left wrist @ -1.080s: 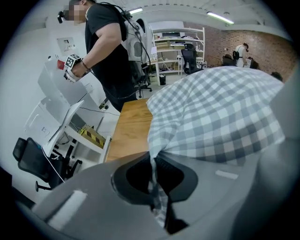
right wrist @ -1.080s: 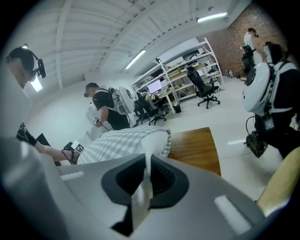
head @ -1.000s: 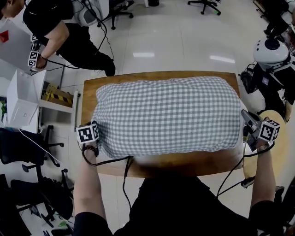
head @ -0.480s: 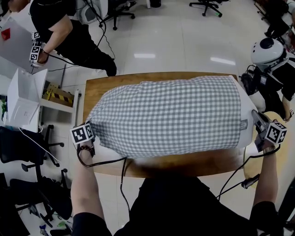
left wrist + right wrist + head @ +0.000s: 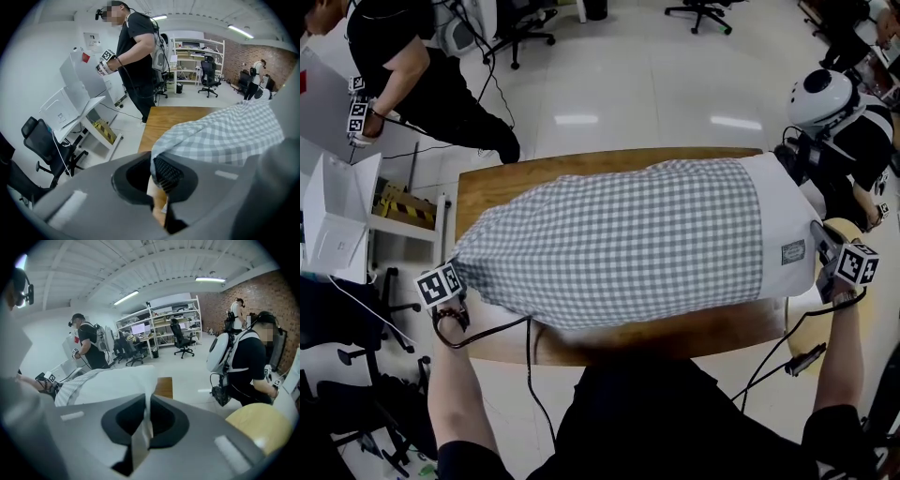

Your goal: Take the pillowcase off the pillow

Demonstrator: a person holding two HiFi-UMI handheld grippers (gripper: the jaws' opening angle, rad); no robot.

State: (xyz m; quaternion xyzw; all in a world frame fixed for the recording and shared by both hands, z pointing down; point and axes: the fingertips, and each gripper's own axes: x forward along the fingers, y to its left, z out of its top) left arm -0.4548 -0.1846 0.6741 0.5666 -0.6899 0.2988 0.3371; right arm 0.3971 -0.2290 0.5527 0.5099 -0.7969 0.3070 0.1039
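A grey-and-white checked pillowcase (image 5: 609, 244) covers most of a white pillow (image 5: 787, 220) that lies across the wooden table (image 5: 487, 183). The pillow's bare white end, with a small label, sticks out on the right. My left gripper (image 5: 461, 281) is at the table's front left, shut on the case's corner; in the left gripper view the checked cloth (image 5: 225, 136) runs into the closed jaws of the left gripper (image 5: 157, 176). My right gripper (image 5: 816, 234) is shut on the pillow's white edge; the right gripper view shows white fabric (image 5: 117, 383) pinched in the right gripper (image 5: 146, 423).
A person (image 5: 412, 56) stands beyond the table's far left corner. Another person with a white backpack (image 5: 825, 98) is at the far right. A round yellow stool (image 5: 862, 234) sits by my right hand. White boxes (image 5: 337, 216) and office chairs (image 5: 356, 309) crowd the left.
My left gripper has pulled the pillowcase corner to the left and towards me. The case has slid left, baring the pillow's white right end. My right gripper has shifted slightly right.
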